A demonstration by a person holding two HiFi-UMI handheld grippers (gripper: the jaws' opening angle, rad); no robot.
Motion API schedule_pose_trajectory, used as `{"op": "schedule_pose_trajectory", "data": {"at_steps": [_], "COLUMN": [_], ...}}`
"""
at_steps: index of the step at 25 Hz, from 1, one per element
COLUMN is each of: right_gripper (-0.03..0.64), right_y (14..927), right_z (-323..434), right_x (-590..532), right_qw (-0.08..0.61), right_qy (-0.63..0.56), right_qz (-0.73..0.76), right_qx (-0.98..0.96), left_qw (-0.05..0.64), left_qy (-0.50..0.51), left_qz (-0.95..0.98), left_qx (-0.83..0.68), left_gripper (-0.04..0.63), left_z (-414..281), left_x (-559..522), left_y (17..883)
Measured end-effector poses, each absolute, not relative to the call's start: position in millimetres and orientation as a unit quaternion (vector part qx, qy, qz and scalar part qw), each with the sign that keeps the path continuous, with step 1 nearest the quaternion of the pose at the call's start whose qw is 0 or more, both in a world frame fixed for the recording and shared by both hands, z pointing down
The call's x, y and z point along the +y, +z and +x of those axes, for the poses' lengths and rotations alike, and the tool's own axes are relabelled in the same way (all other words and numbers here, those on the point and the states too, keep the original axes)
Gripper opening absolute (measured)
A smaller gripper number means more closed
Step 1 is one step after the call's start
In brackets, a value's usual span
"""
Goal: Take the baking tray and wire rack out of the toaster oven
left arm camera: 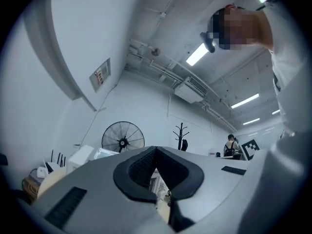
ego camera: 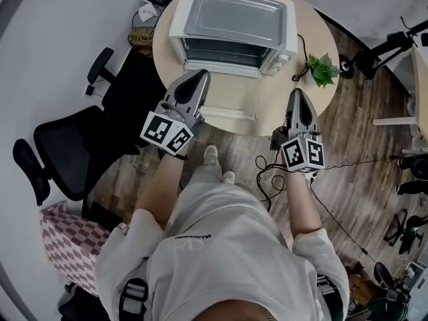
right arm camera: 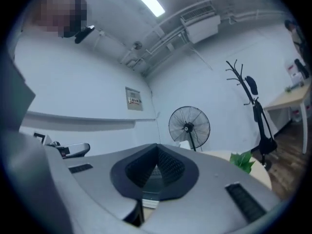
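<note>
1. Both pairs of fingers (left arm camera: 139, 172) are pressed together with nothing between them. If you reach for a thin metal lip like that, you will push it deeper in, not catch it.
2. The door (ego camera: 227, 114) looks dropped flat toward you, its pale edge near the rim of the worktop (ego camera: 314, 45). The left gripper (ego camera: 199, 77) hangs right over it, so a low reach could knock or lean on the door.
3. The oven (ego camera: 234, 19) is a light box, I judge. A hard one-sided pull could drag it toward the rim or jam whatever slides in its rails.
4. The plant (ego camera: 323, 69) stands just beside the oven's right corner, in the way of a wide swing by the right gripper (ego camera: 296, 95).
5. No tray or rack shows out on the worktop. The oven's dark mouth (ego camera: 226, 51) shows level bars, but I cannot tell one from the other. The mouth lies beyond both fingertips, nearer the left pair, with the right pair off to its right.
</note>
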State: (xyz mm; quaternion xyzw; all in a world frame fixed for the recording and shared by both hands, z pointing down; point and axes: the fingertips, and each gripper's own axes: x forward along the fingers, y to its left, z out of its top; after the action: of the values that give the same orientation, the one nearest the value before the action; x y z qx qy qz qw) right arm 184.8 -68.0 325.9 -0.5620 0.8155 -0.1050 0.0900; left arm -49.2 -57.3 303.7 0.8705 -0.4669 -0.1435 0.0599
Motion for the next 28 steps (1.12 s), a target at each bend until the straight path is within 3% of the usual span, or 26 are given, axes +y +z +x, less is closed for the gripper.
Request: {"op": "schedule_pose_trajectory", "data": {"at_steps": [10,28], "right_gripper": [-0.006,-0.006], "right_y": [314.1,308.8], "right_z": [248.4,241.9], "right_x": [18.4,65.6], "right_qw": [0.037,0.023], "right_qy": [-0.029,-0.037], "right_qz": [-0.574,-0.553], "right_qx": [0.818,0.832], "left_qw": [0.007,0.002], "left_qy": [-0.083,-0.082], "left_qz": [0.843,0.827], "left_qx": [-0.531,-0.556], "left_gripper": [0.003,0.003], "left_z": [-64.1,-90.3], "left_x": [42.0,76.7], "left_y": [305.3,292.3]}}
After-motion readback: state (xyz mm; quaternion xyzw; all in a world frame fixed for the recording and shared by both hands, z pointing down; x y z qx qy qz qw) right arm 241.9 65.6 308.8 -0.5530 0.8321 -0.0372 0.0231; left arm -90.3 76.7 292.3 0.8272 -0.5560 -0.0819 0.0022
